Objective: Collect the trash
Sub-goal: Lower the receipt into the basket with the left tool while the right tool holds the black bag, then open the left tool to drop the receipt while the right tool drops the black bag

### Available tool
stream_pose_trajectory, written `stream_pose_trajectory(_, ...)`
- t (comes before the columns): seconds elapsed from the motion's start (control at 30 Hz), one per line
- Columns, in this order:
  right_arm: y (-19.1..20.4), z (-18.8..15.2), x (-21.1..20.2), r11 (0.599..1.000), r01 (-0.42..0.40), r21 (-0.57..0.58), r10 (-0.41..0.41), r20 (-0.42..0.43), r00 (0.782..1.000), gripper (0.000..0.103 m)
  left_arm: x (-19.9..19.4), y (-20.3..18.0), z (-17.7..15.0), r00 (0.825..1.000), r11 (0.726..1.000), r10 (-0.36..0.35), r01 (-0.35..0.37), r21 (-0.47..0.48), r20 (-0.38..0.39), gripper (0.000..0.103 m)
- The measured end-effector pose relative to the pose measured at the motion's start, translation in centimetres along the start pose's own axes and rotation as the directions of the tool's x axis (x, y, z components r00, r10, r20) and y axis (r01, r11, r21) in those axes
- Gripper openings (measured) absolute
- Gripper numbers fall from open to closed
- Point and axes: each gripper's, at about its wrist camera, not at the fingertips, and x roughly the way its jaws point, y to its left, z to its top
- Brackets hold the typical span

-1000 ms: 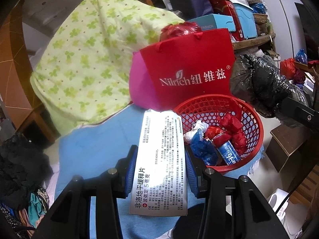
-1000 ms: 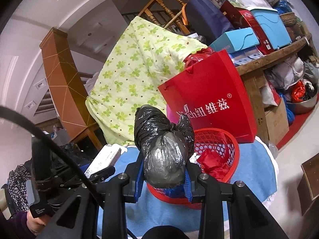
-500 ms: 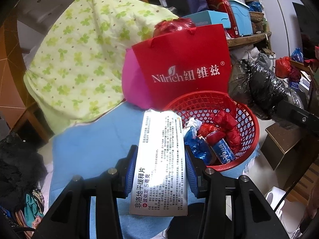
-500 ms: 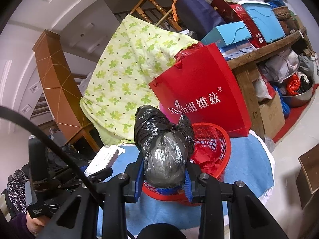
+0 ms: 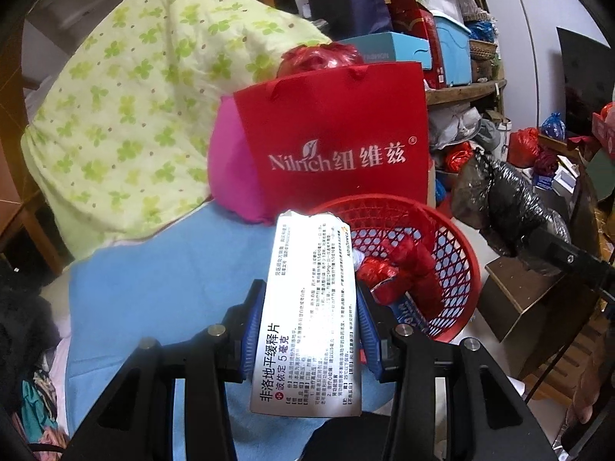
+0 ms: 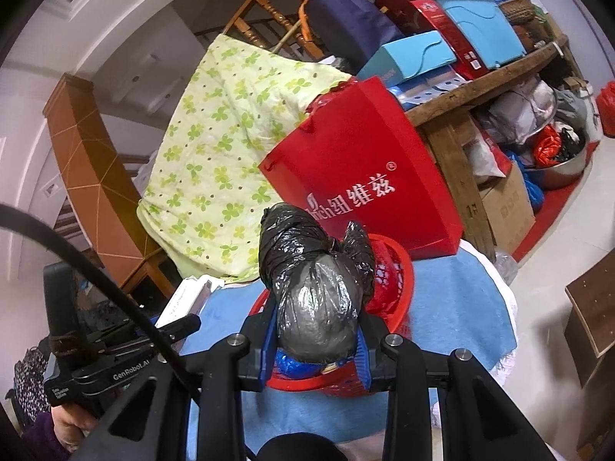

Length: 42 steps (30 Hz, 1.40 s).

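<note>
My left gripper (image 5: 309,330) is shut on a white medicine box (image 5: 309,307) printed with black text, held just left of a red mesh basket (image 5: 457,246). The basket stands on a blue cloth (image 5: 161,280) and holds red and blue wrappers (image 5: 399,272). My right gripper (image 6: 315,342) is shut on a tied black plastic bag (image 6: 315,280), over the near rim of the same basket (image 6: 403,265). In the left wrist view that bag (image 5: 511,203) hangs to the basket's right. The left gripper with its box (image 6: 184,299) shows at the lower left of the right wrist view.
Behind the basket stand a red paper bag (image 5: 346,130) and a pink cushion (image 5: 230,180). A green clover quilt (image 5: 127,107) drapes over the back left. A wooden shelf (image 6: 480,80) stacked with boxes runs at the right, with a brown board (image 5: 515,288) below.
The red basket has shifted left in the right wrist view and sits lower under the black bag. In the left wrist view the scene slid down and the bag came closer to the basket.
</note>
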Motion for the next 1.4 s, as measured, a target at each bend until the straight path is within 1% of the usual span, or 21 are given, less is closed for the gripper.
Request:
stream_pose_trajectory(0.23,-1.4,0.9,0.3,0.999,0.014,0.038,-0.015,0.014,1.0,0.035,1.7,-0.6,1.3,0.997,0.996,-0.081,0.08,-0.033,-0.001,0.047)
stream_pose_trajectory(0.33,-2.0,1.5,0.9,0.998,0.023,0.055,-0.024,0.021,0.999,0.037,2.9,-0.6,1.8,0.992,0.99,-0.122,0.121,-0.069,-0.012,0.047)
stream_pose_trajectory(0.47,-3.0,2.5,2.7,0.995,0.016,0.095,-0.017,0.006,1.0,0.037,4.9,-0.3,2.3,0.985,0.977,-0.172,0.167,-0.133,-0.022,0.047)
stream_pose_trajectory(0.57,-3.8,3.1,4.6,0.99,0.006,0.139,-0.005,-0.006,1.0,0.037,6.4,-0.1,2.2,0.982,0.97,-0.185,0.176,-0.17,-0.042,0.047)
stream_pose_trajectory(0.6,-4.0,3.2,5.2,0.988,0.005,0.153,-0.003,-0.01,1.0,0.037,7.0,-0.1,2.0,0.979,0.967,-0.195,0.184,-0.174,-0.05,0.047)
stream_pose_trajectory(0.67,-4.4,3.3,6.6,0.983,0.002,0.182,0.003,-0.026,1.0,0.037,7.9,-0.2,1.6,0.979,0.97,-0.191,0.178,-0.164,-0.072,0.048)
stream_pose_trajectory(0.7,-4.6,3.3,7.5,0.979,0.001,0.203,0.007,-0.04,0.999,0.037,8.4,-0.3,1.2,0.978,0.972,-0.19,0.174,-0.159,-0.088,0.05)
stream_pose_trajectory(0.73,-4.8,3.2,8.3,0.975,0.003,0.221,0.009,-0.054,0.998,0.037,8.7,-0.3,1.0,0.976,0.971,-0.195,0.178,-0.157,-0.1,0.056)
stream_pose_trajectory(0.8,-5.0,3.0,10.0,0.968,0.007,0.25,0.013,-0.079,0.997,0.037,8.9,-0.2,0.3,0.973,0.972,-0.194,0.174,-0.157,-0.125,0.06)
stream_pose_trajectory(0.9,-4.9,2.3,12.1,0.959,0.039,0.279,-0.003,-0.129,0.992,0.038,7.9,0.4,-0.4,0.973,0.972,-0.196,0.175,-0.158,-0.123,0.061)
stream_pose_trajectory(0.93,-4.9,2.0,12.6,0.955,0.037,0.293,0.006,-0.144,0.99,0.04,7.5,0.7,-0.5,0.973,0.972,-0.197,0.178,-0.157,-0.119,0.065)
stream_pose_trajectory(0.97,-4.9,1.8,12.8,0.953,0.034,0.3,0.012,-0.151,0.988,0.055,6.8,1.1,-0.7,0.975,0.973,-0.192,0.173,-0.153,-0.113,0.067)
stream_pose_trajectory(1.0,-4.7,1.5,13.0,0.951,0.031,0.307,0.02,-0.161,0.987,0.065,6.0,1.5,-0.9,0.978,0.975,-0.181,0.165,-0.149,-0.102,0.069)
stream_pose_trajectory(1.03,-4.5,1.3,13.0,0.952,0.025,0.305,0.025,-0.158,0.987,0.072,5.4,2.0,-1.2,0.98,0.976,-0.177,0.162,-0.146,-0.093,0.069)
stream_pose_trajectory(1.17,-3.1,1.0,12.2,0.967,-0.011,0.253,0.05,-0.149,0.988,0.072,2.7,4.0,-2.0,0.986,0.979,-0.144,0.129,-0.159,-0.084,0.072)
stream_pose_trajectory(1.23,-2.4,1.0,11.6,0.972,-0.027,0.235,0.063,-0.146,0.987,0.072,1.5,5.0,-2.4,0.989,0.978,-0.129,0.114,-0.175,-0.074,0.08)
stream_pose_trajectory(1.27,-1.8,1.0,11.0,0.975,-0.035,0.219,0.067,-0.14,0.988,0.072,0.9,5.5,-2.5,0.991,0.978,-0.116,0.102,-0.182,-0.072,0.081)
stream_pose_trajectory(1.33,-0.9,1.1,10.2,0.981,-0.038,0.188,0.065,-0.136,0.989,0.072,-0.3,6.3,-2.8,0.994,0.979,-0.084,0.069,-0.189,-0.069,0.082)
stream_pose_trajectory(1.4,0.6,1.1,9.1,0.99,-0.037,0.133,0.055,-0.135,0.989,0.072,-1.6,7.0,-3.1,0.997,0.981,-0.045,0.032,-0.189,-0.064,0.082)
